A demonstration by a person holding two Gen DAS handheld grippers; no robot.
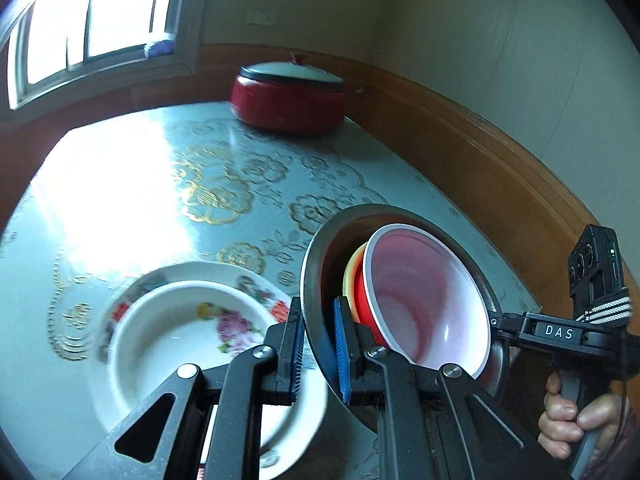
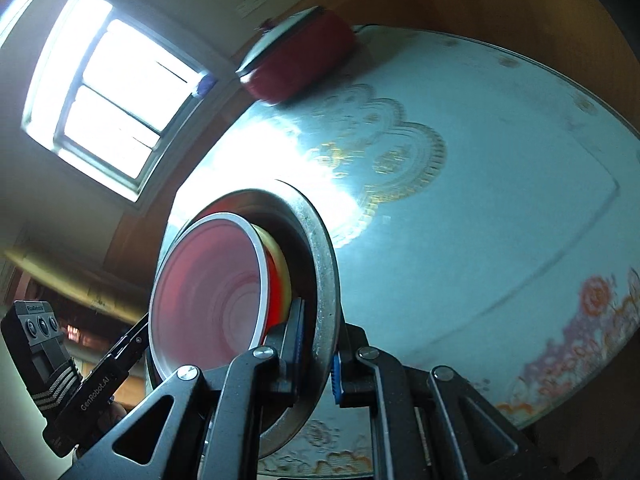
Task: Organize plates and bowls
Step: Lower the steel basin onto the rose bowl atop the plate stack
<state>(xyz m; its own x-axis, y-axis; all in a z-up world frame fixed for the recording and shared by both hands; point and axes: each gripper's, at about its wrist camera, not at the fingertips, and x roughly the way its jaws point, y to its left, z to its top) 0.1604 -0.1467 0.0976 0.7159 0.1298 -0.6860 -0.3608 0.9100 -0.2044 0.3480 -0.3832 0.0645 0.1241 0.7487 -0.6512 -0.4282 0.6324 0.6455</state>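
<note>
A metal bowl (image 1: 316, 256) is held in the air between both grippers. Inside it sit a red bowl with a white inside (image 1: 424, 300) and a yellow bowl (image 1: 354, 268) beneath that. My left gripper (image 1: 318, 356) is shut on the metal bowl's near rim. My right gripper (image 2: 318, 354) is shut on the opposite rim (image 2: 320, 240); its arm shows in the left wrist view (image 1: 560, 332). A white floral bowl (image 1: 176, 336) on a floral plate (image 1: 168, 276) sits on the table under the left gripper. The red bowl also shows in the right wrist view (image 2: 208, 292).
A red round lidded box (image 1: 288, 96) stands at the table's far edge by the wall. The table (image 1: 160, 184) has a pale patterned cloth. Wood panelling (image 1: 480, 140) runs along the right. A window (image 1: 80, 20) is at the back left.
</note>
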